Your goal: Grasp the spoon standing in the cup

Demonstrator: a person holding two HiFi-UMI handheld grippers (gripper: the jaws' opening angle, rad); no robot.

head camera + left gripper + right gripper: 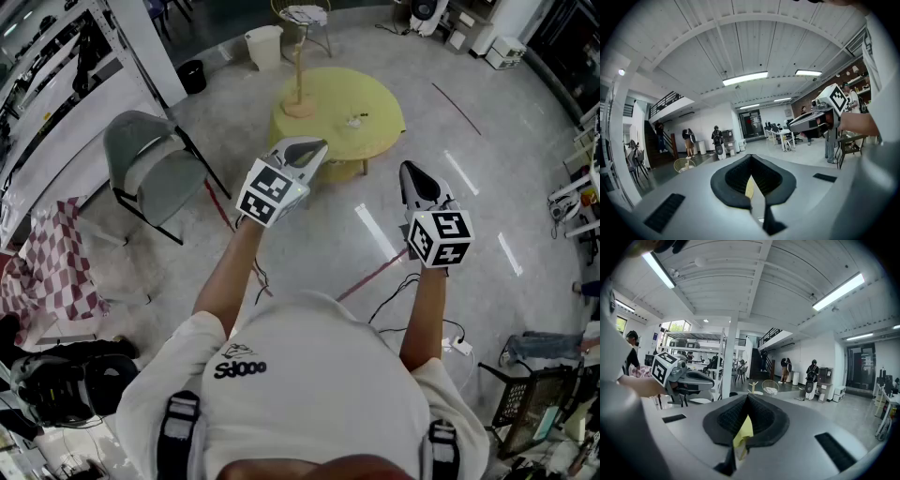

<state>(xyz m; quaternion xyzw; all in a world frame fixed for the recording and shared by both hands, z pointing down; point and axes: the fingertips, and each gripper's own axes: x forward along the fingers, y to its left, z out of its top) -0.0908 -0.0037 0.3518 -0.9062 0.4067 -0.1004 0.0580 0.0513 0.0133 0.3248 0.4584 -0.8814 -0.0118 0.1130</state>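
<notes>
In the head view a round yellow table [371, 99] stands ahead of me on the grey floor. On it are a wooden stand [299, 94] and a small dark item [355, 119], too small to tell as a cup or spoon. My left gripper [317, 148] is held level in the air short of the table's near edge, its jaws shut on nothing. The right gripper [410, 170] hovers beside it over the floor, jaws together and empty. Through the left gripper [750, 156] and the right gripper [746, 397] only a sliver of yellow shows.
A grey folding chair [150, 169] stands left of the table. Behind the table are a white bin [264, 47], a black bin [191, 75] and a wire chair [305, 19]. Checked cloth [52, 267] lies at far left. Cables [394, 291] trail on the floor. Several people [717, 138] stand far off.
</notes>
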